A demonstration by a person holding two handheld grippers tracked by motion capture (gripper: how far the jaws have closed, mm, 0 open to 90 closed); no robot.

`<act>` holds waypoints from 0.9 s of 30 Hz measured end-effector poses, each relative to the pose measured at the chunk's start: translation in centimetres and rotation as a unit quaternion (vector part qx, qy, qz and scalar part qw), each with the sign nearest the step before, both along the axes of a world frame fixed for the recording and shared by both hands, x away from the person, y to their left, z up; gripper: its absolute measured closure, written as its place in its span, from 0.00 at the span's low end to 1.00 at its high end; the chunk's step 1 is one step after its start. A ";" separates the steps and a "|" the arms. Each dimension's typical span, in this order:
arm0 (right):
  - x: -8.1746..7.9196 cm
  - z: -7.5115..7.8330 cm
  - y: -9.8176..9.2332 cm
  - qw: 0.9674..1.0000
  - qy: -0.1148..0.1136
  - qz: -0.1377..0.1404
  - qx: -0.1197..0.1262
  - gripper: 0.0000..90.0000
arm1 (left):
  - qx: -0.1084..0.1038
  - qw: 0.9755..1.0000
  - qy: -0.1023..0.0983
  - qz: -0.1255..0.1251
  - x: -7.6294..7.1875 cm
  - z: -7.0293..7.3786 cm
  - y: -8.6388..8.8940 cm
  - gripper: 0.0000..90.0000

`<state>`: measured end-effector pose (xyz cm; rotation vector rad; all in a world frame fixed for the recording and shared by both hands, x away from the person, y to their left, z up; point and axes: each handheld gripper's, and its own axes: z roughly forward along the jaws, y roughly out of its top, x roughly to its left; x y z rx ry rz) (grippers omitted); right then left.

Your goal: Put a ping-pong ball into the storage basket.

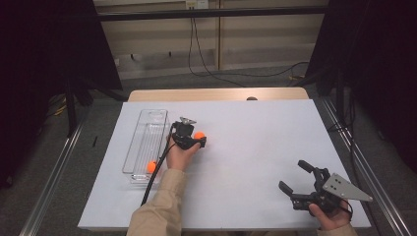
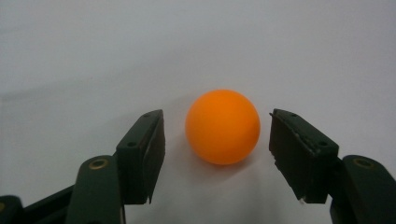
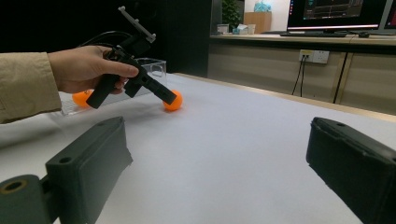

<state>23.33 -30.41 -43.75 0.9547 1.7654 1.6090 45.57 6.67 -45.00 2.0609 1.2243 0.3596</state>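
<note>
Resting near the table's (image 1: 255, 162) near right corner, the right gripper (image 1: 296, 176) hangs idle with its jaws wide and nothing between them. Farther in, toward the left of the middle, the left gripper (image 2: 217, 135) straddles an orange ball (image 2: 222, 126) lying on the white surface; its jaws stand narrow, with a small gap on each side of the ball, so nothing is gripped yet. Just beyond, along the left edge, lies a clear tray (image 1: 142, 142) with a second ball (image 1: 151, 166) at its near end. The risk, as I judge it, is the ball itself: light and round, it could roll forward or squirt out if one pad touches first or the pads meet it off centre.
</note>
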 end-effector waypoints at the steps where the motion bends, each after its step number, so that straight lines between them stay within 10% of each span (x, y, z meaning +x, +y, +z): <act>1: 0.0 0.0 0.0 1.000 0.000 0.000 0.000 0.05 | 0.001 1.000 0.000 0.000 0.0 0.0 0.0 0.41; 27: 0.0 0.0 -0.1 1.000 0.000 0.001 0.000 0.05 | 0.002 1.000 0.007 0.001 0.6 -0.4 -0.7 0.47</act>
